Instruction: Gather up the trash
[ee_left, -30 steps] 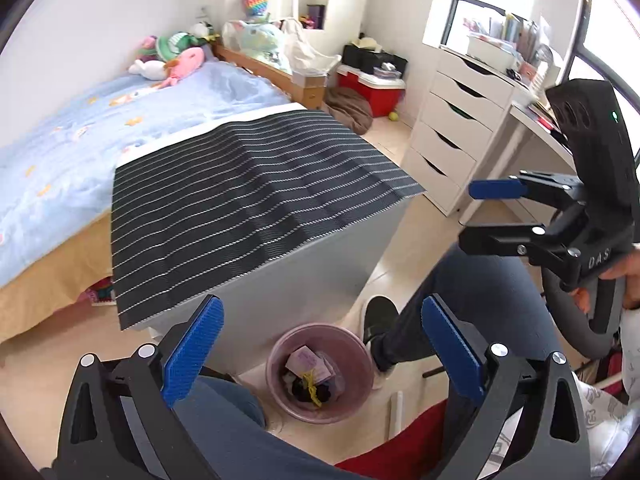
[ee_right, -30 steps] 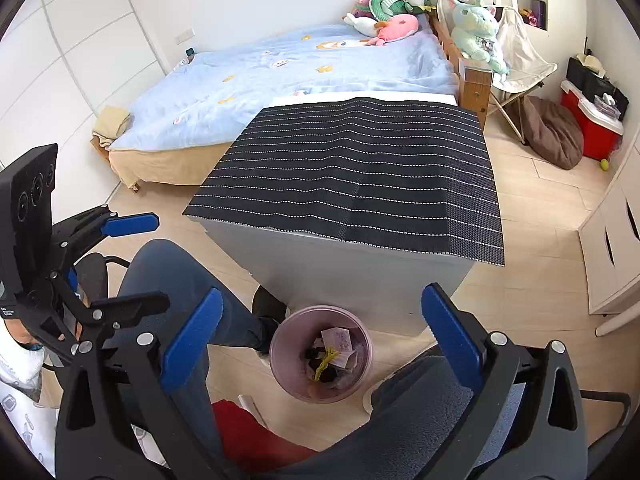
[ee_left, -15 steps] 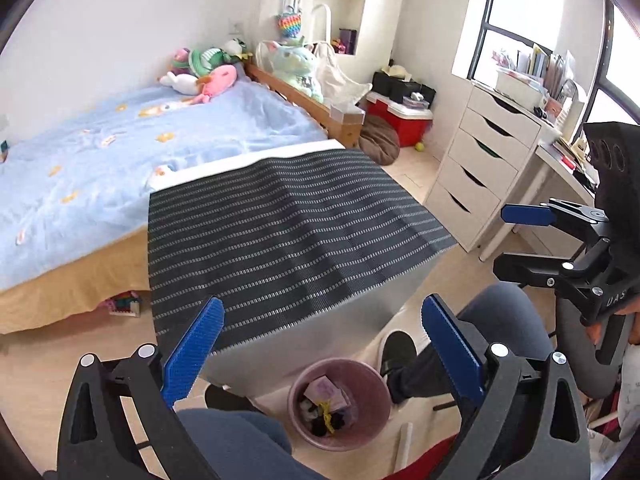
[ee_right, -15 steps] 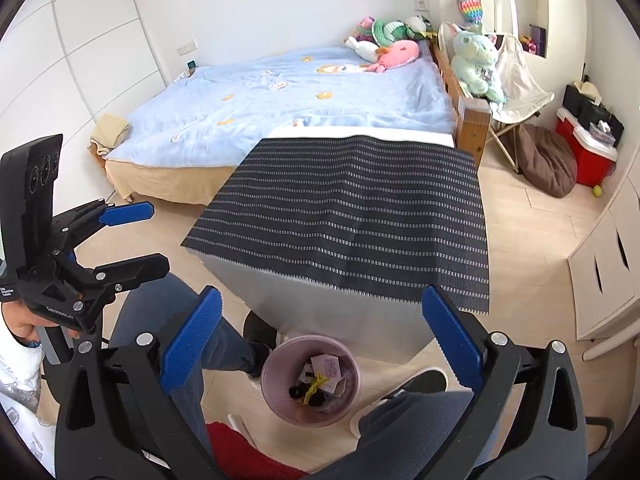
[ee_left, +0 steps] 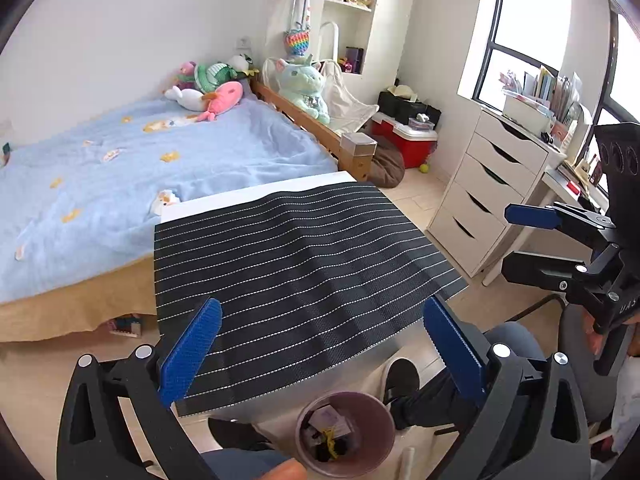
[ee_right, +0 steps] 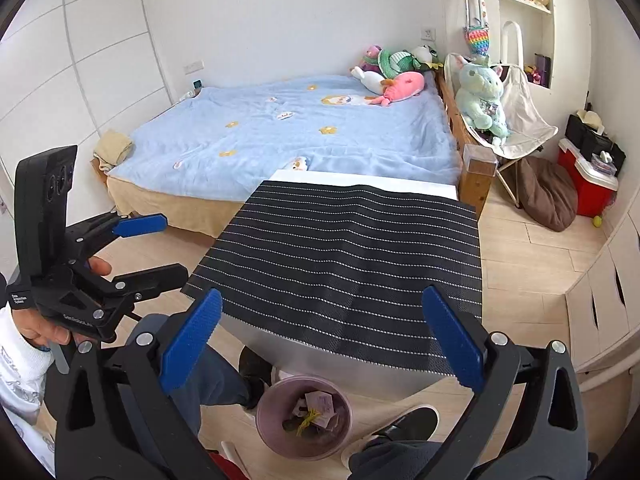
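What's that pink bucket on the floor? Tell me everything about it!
The pink bin is a small round wastebasket, probably plastic, with a dull mauve-pink wall. It stands upright and open-topped on the pale wood floor, just in front of the striped-covered table, between the person's dark shoes. Inside lie crumpled paper scraps, something dark and a yellow bit. Nothing grips it.

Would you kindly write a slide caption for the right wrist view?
Open right tongs above a pink bin holding trash, beside a striped-mat table.
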A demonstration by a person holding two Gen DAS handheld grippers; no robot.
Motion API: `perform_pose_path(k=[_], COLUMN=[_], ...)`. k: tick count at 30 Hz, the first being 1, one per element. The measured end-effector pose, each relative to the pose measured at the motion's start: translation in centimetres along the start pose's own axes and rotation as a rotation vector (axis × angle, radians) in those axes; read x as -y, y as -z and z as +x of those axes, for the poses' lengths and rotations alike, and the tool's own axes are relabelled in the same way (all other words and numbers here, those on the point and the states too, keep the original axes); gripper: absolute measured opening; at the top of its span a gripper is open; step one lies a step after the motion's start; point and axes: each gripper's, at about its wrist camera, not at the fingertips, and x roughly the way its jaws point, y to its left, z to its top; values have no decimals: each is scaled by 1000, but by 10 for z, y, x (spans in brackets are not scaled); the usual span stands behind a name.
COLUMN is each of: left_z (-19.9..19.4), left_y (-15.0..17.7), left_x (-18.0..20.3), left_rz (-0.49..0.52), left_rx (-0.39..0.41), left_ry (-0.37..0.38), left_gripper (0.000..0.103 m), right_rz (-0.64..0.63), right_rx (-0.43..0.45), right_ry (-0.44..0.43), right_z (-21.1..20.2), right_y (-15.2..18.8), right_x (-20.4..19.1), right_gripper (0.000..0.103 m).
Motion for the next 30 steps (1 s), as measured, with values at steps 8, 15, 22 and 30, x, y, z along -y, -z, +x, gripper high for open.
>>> perform_pose_path(k=[8,15,22,30], left_z=[9,13,16,16], left_y=[-2,-5,-5,-5], left_x=[-5,-10,-10,-12], left_rz=[-39,-67,-68,-75], left_rx=[-15,-22,-31,-25], left_ry=[-20,0,-11,-13], left_gripper=[97,97,97,97], right_rz=[11,20,21,25], right_rx=[-8,-16,-19,-25], right_ry=[-12,-17,-14,-7], right_z=[8,15,18,21], right_y=[-3,-4,-5,-2], right_x=[4,10,11,16], right_gripper=[98,98,98,98])
